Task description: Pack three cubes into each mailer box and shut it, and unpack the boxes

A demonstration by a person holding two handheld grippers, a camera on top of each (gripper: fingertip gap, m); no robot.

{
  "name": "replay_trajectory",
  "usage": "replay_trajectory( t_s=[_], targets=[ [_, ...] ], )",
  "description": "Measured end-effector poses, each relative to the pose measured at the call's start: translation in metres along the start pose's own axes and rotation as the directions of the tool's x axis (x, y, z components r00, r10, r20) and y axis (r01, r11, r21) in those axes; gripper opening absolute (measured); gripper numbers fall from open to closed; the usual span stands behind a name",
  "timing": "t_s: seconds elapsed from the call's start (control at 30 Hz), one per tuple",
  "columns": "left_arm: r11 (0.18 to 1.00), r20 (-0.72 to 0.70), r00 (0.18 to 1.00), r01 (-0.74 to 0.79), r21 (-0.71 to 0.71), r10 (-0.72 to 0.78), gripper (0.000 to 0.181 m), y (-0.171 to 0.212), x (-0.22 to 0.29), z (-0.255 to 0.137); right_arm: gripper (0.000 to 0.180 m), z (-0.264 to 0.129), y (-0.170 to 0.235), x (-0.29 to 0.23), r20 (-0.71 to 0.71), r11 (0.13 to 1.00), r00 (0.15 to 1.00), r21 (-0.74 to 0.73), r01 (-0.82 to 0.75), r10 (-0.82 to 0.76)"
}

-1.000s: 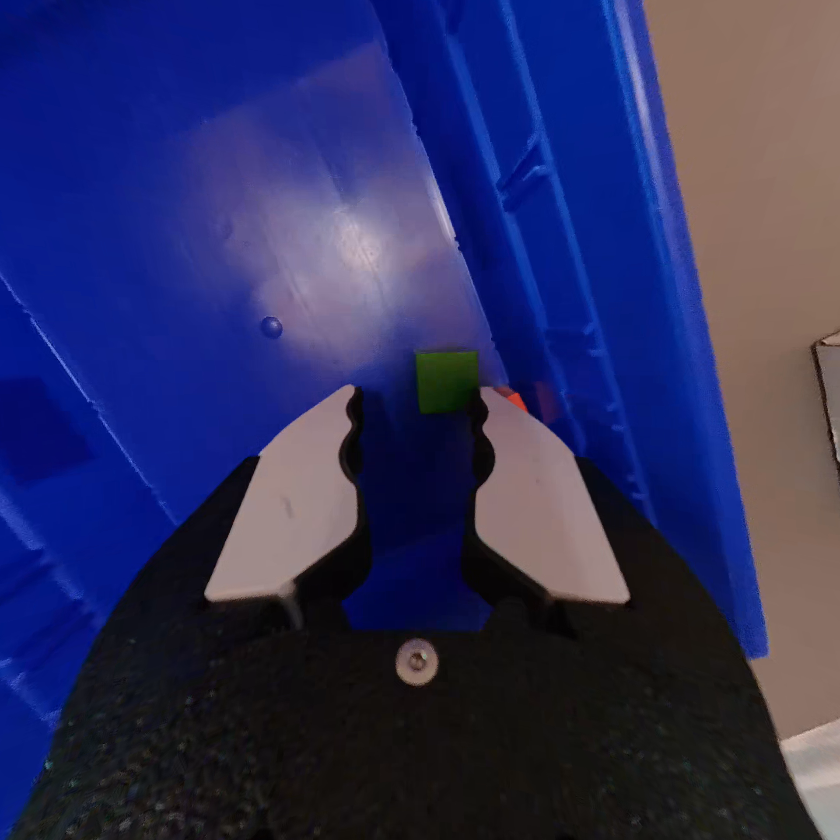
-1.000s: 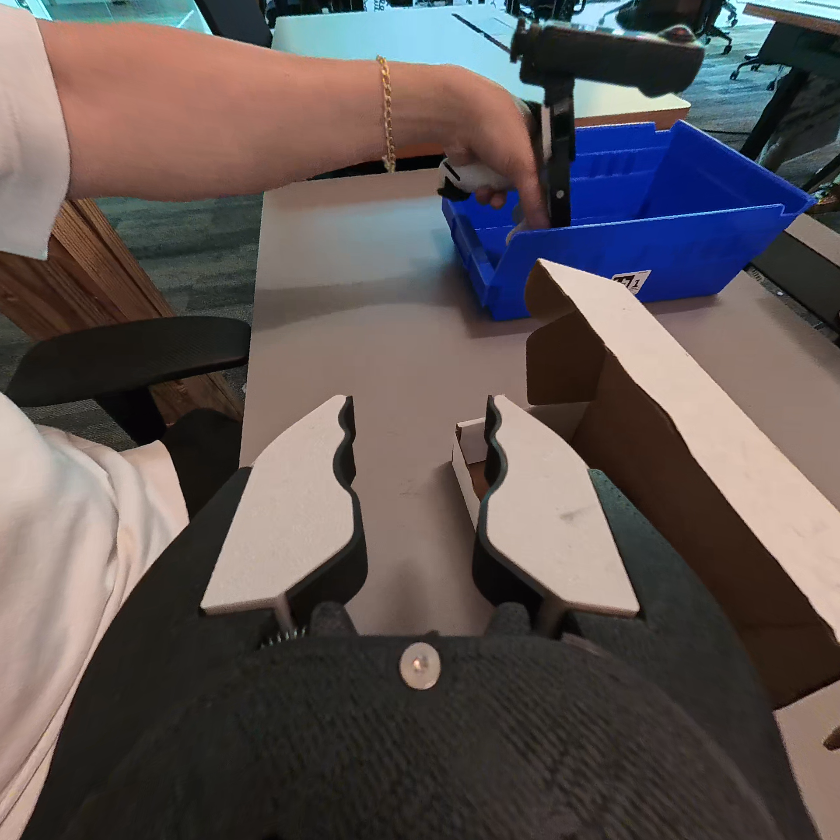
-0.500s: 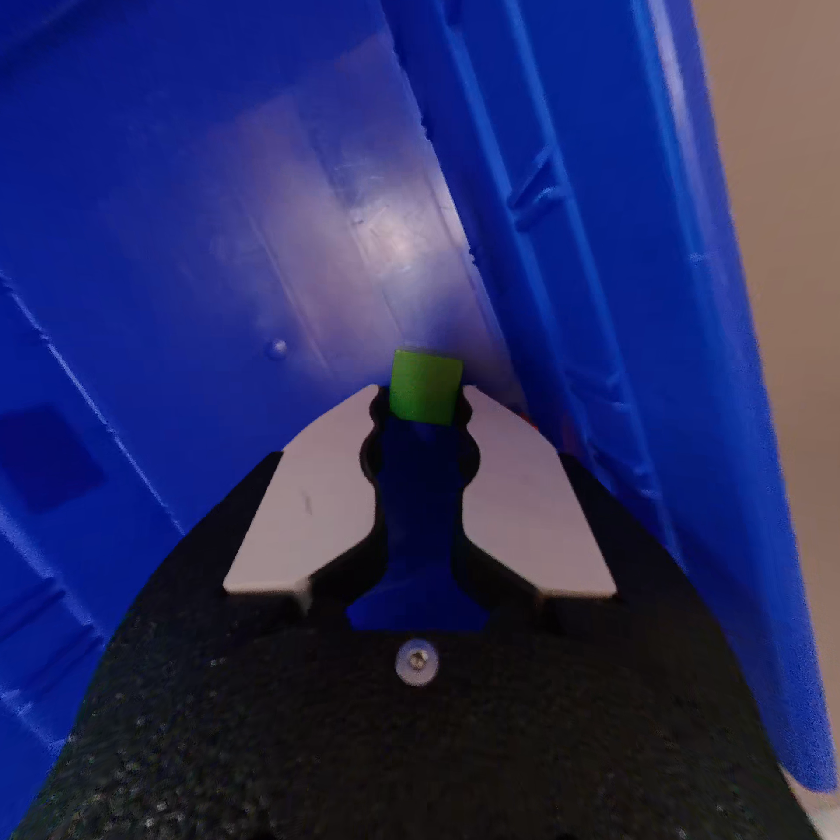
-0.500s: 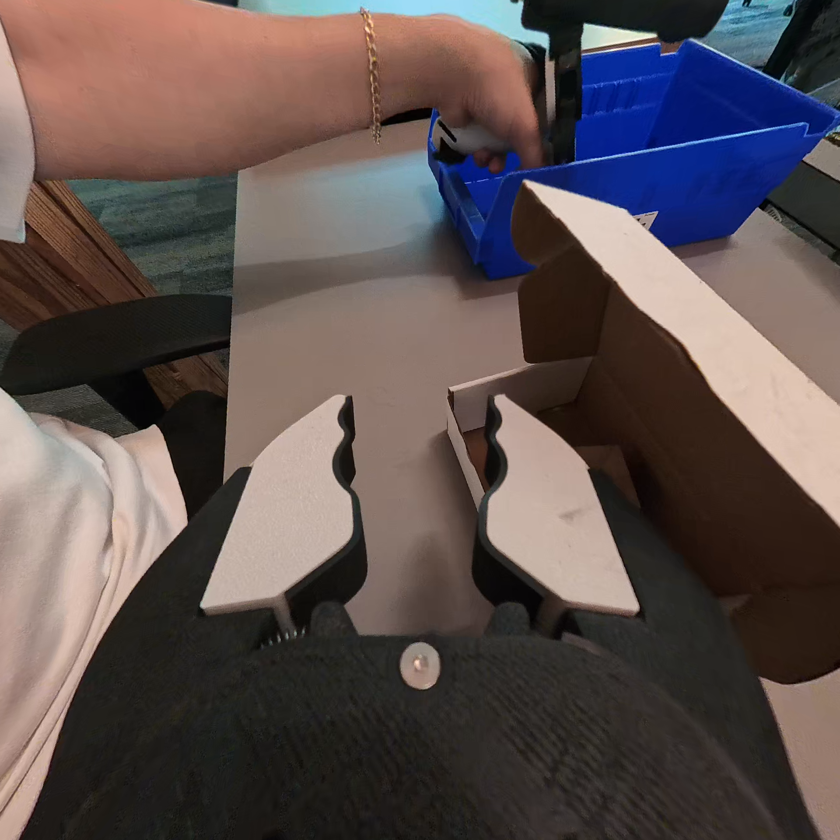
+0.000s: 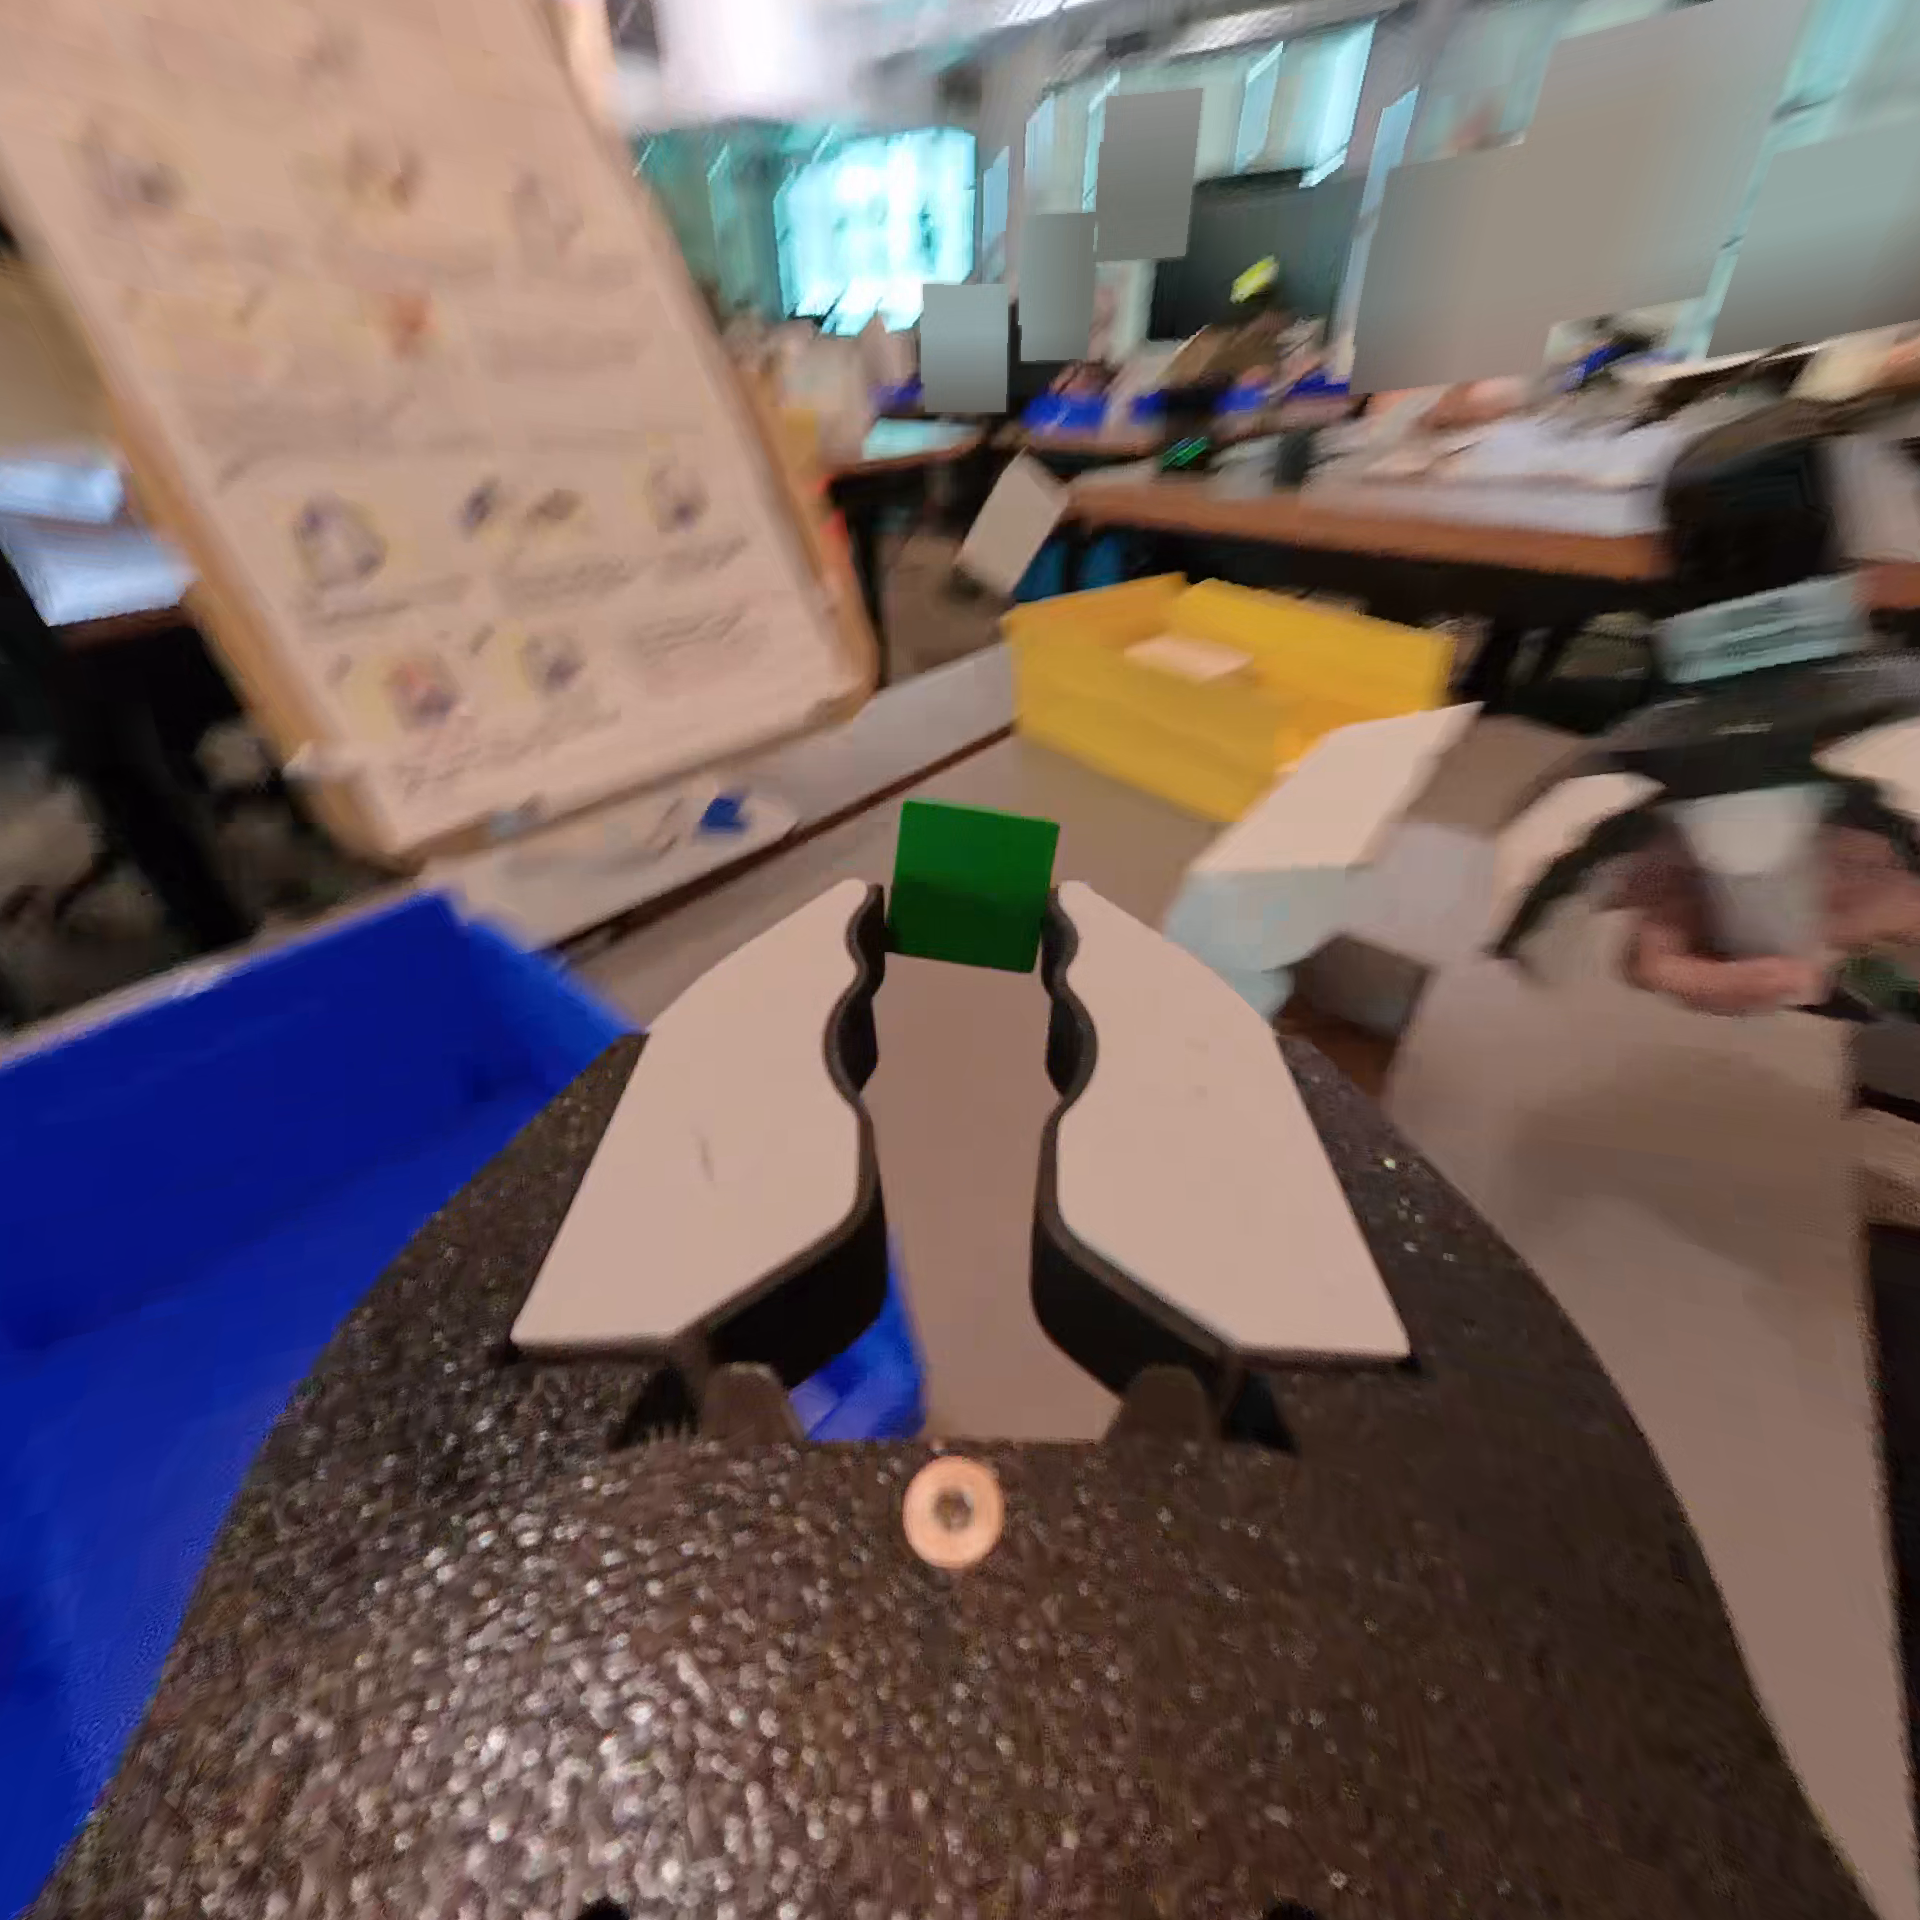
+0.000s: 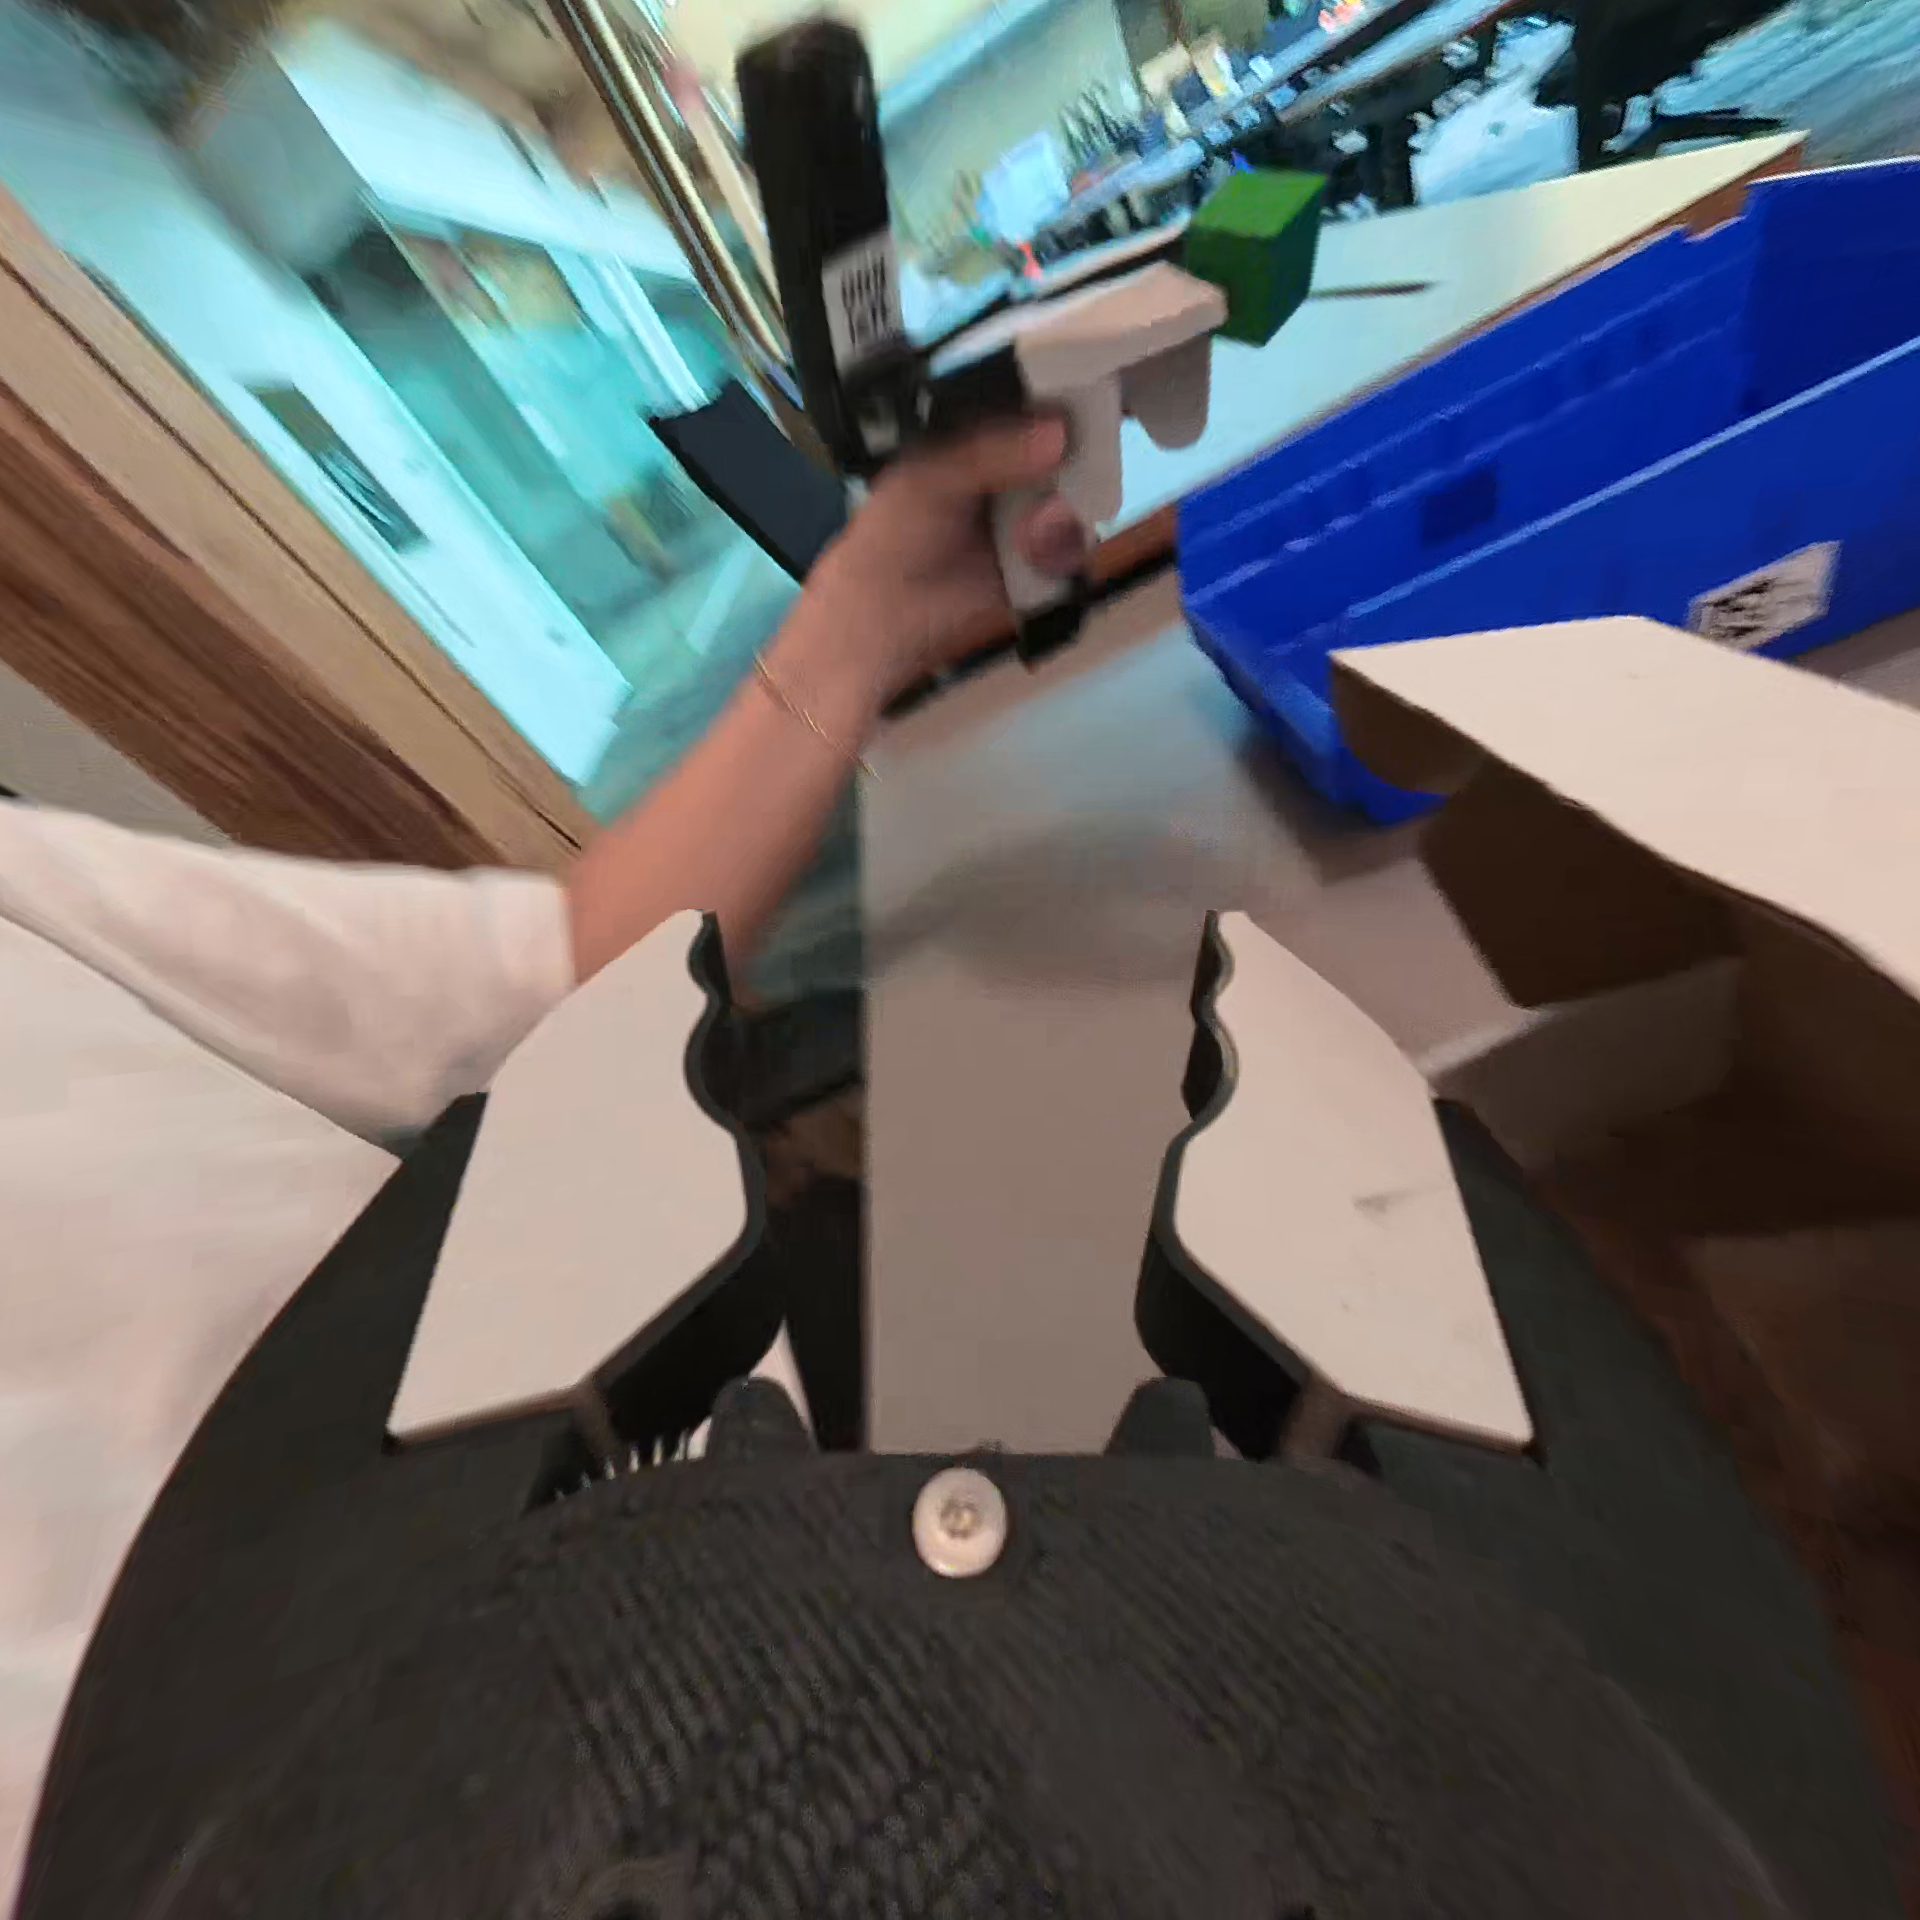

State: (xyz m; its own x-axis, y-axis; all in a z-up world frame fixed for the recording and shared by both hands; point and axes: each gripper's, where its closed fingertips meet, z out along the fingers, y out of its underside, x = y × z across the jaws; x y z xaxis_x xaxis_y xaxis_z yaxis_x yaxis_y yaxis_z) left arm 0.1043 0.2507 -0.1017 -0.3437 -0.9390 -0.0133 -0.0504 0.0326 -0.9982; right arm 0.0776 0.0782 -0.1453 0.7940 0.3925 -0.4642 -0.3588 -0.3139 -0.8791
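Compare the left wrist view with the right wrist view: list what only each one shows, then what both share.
Only the left wrist view: a yellow plastic bin and a tilted illustrated board.
Only the right wrist view: the person's white sleeve and the open, empty right tongs.
Both: the small green cube clamped in the left tongs, the blue plastic bin and the open cardboard mailer box.

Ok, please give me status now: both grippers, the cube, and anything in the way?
Left gripper shut on green cube, lifted above blue bin. Right gripper open, empty, beside open mailer box. Nothing visible in the way.
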Motion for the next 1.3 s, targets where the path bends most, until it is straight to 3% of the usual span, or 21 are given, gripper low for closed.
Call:
replay_trajectory(
  t_s=[0.1, 0.23, 0.33, 0.47, 0.6, 0.7, 0.8, 0.9, 0.97, 1.03, 1.3],
  targets=[
    [0.973, -0.222, 0.956, -0.155, 0.172, 0.192, 0.028, -0.018, 0.084, -0.004, 0.086, 0.011, -0.015, -0.020, 0.178, 0.970, 0.964, 0.113, -0.217, 0.196],
    [0.930, -0.429, 0.842, -0.208, 0.303, 0.328, 0.028, -0.016, 0.161, -0.003, 0.084, 0.020, -0.019, -0.034, 0.359, 0.887, 0.850, 0.108, -0.448, 0.386],
    [0.921, -0.469, 0.811, -0.207, 0.329, 0.350, 0.028, -0.007, 0.181, 0.004, 0.081, 0.024, -0.019, -0.042, 0.413, 0.858, 0.803, 0.091, -0.506, 0.429],
    [0.924, -0.484, 0.799, -0.225, 0.311, 0.357, 0.028, 0.001, 0.188, 0.013, 0.063, 0.023, -0.024, -0.052, 0.493, 0.835, 0.747, 0.073, -0.546, 0.446],
    [0.926, -0.467, 0.807, -0.254, 0.279, 0.362, 0.028, 0.010, 0.185, 0.020, 0.030, 0.021, -0.024, -0.049, 0.498, 0.844, 0.754, 0.079, -0.531, 0.428],
    [0.939, -0.446, 0.829, -0.262, 0.225, 0.338, 0.037, 0.017, 0.181, 0.026, 0.029, 0.020, -0.022, -0.039, 0.461, 0.842, 0.767, 0.076, -0.535, 0.446],
    [0.939, -0.341, 0.879, -0.278, 0.204, 0.335, 0.049, 0.011, 0.169, 0.030, 0.029, 0.014, -0.016, -0.023, 0.314, 0.891, 0.857, 0.066, -0.449, 0.409],
    [0.928, -0.171, 0.913, -0.362, 0.085, 0.371, 0.038, 0.017, 0.139, 0.035, 0.028, -0.009, 0.002, 0.028, -0.127, 0.981, 0.974, -0.020, -0.191, 0.187],
    [0.909, -0.071, 0.912, -0.409, -0.081, 0.404, 0.030, 0.033, 0.114, 0.037, 0.029, -0.038, 0.013, 0.071, -0.449, 0.987, 0.893, -0.154, -0.049, -0.026],
    [0.894, -0.014, 0.916, -0.394, -0.214, 0.401, 0.030, 0.049, 0.096, 0.037, 0.029, -0.062, 0.023, 0.100, -0.615, 0.953, 0.761, -0.302, 0.017, -0.208],
    [0.934, 0.165, 0.964, -0.148, -0.325, 0.210, 0.030, 0.065, 0.053, 0.023, 0.029, -0.071, 0.060, 0.149, -0.706, 0.816, 0.496, -0.579, 0.008, -0.505]
  ],
)
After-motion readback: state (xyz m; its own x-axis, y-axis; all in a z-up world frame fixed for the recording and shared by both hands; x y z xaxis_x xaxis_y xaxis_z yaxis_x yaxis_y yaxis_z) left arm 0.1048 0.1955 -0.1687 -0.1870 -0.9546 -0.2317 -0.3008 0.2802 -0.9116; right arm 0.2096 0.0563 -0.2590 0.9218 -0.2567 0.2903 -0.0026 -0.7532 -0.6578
